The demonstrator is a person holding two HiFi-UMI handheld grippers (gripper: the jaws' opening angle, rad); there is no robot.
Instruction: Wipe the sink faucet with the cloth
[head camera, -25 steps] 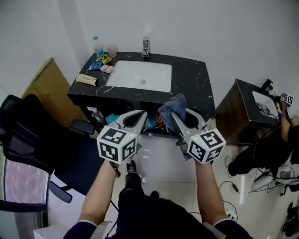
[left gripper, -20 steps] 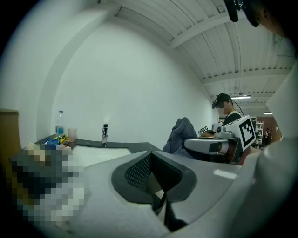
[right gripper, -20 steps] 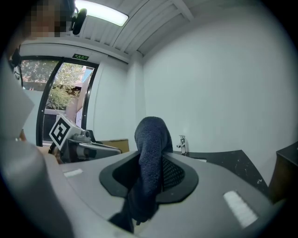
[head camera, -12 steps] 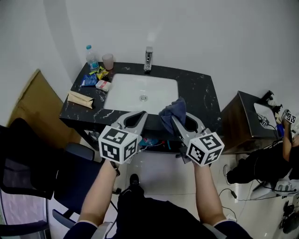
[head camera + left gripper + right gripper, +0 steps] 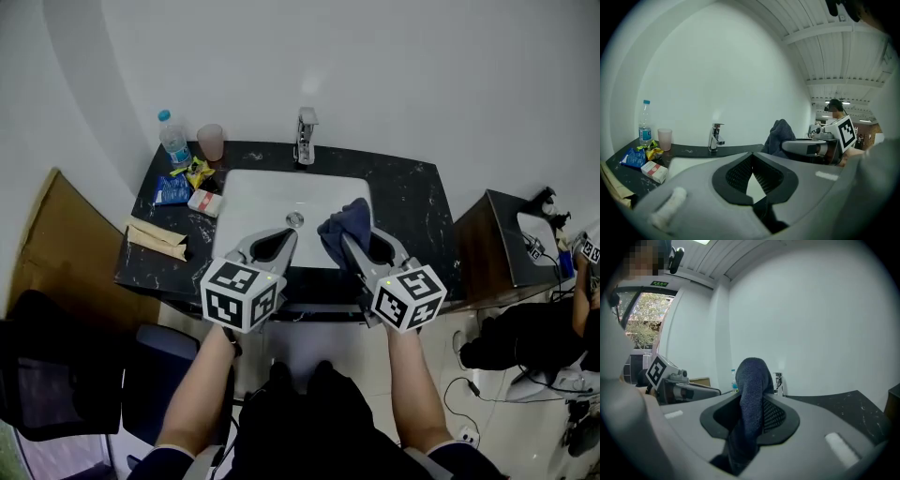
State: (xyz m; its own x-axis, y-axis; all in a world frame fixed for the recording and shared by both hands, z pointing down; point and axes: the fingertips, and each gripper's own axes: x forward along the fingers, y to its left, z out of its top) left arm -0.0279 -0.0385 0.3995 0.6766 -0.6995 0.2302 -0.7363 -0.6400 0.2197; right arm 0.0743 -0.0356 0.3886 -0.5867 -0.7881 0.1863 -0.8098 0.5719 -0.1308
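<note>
Dark blue cloth (image 5: pixel 347 221) is clamped in the right gripper (image 5: pixel 350 244), above the white sink (image 5: pixel 251 199). The left gripper (image 5: pixel 287 236) is closed and empty. This looks like the approach: next, the cloth must reach forward to the faucet (image 5: pixel 305 139).

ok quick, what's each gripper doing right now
left gripper: closed, nothing between the jaws
right gripper: closed on the blue cloth

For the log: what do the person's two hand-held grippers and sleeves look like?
Both the left hand-held gripper and right hand-held gripper are grey, tapering shells with black ribbed pads, each carrying a white cube of black square markers. The sleeves are dark, short, pale-edged.
</note>
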